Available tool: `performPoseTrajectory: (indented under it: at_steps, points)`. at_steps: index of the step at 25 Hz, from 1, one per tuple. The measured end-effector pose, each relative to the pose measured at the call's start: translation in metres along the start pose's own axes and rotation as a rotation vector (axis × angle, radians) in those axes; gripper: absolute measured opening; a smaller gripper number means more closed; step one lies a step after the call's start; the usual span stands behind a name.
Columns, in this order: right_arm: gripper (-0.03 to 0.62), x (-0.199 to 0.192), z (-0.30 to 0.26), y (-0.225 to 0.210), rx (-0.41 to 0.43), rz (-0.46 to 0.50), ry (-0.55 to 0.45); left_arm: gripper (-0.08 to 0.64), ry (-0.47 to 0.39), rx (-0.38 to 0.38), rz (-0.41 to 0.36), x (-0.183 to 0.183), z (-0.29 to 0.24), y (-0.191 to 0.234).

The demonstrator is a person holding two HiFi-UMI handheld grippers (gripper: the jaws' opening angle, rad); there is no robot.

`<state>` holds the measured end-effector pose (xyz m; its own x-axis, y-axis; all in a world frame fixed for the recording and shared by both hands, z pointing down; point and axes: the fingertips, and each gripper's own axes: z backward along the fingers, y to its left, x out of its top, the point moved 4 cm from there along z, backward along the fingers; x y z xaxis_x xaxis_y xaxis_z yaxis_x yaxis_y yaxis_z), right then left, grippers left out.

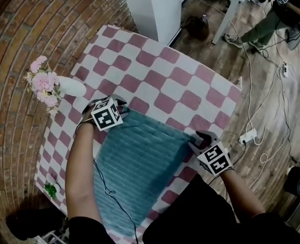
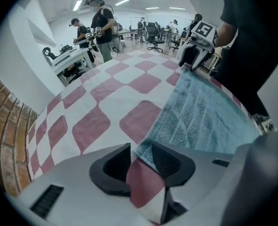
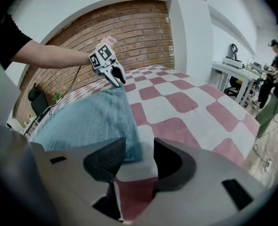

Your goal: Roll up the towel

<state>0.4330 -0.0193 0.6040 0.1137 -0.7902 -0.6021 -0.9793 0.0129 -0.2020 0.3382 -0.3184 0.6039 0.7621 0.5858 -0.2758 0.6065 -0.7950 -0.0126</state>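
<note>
Head view: teal towel (image 1: pixel 140 161), likely soft, limp, light; take at far corners, eleven and two o'clock; left gripper (image 1: pixel 121 104), right gripper (image 1: pixel 198 138): jaws apart there, nothing pinched.

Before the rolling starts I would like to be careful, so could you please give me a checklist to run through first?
1. Towel spread flat on the table: ok.
2. Left gripper at a towel corner: ok, the corner reaches between its jaws.
3. Left gripper clamped on that corner: not ok, jaws apart.
4. Right gripper clamped on the other corner: not ok, jaws apart, towel beside one pad.
5. Vase apart from the towel: ok.
</note>
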Motion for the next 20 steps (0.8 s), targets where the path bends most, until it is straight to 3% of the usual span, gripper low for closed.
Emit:
performPoseTrajectory:
  at_steps: [5,9,15,20]
  points:
    - [0.146,-0.004,-0.004,0.002,-0.035,0.069,0.037,0.092,0.031,-0.015,-0.073,0.002,-0.001,-0.007]
    - [0.049,-0.006,-0.001,0.003,-0.038,0.075,0.032,0.044,0.016,0.023,-0.11,0.005,0.002,-0.012]
    - [0.018,0.009,0.017,0.021,-0.033,0.144,-0.067,0.011,-0.056,0.11,-0.085,-0.002,0.028,-0.02]
    - [0.018,0.025,0.047,0.052,-0.017,0.26,-0.172,0.009,-0.12,0.243,-0.046,-0.008,0.063,-0.035]
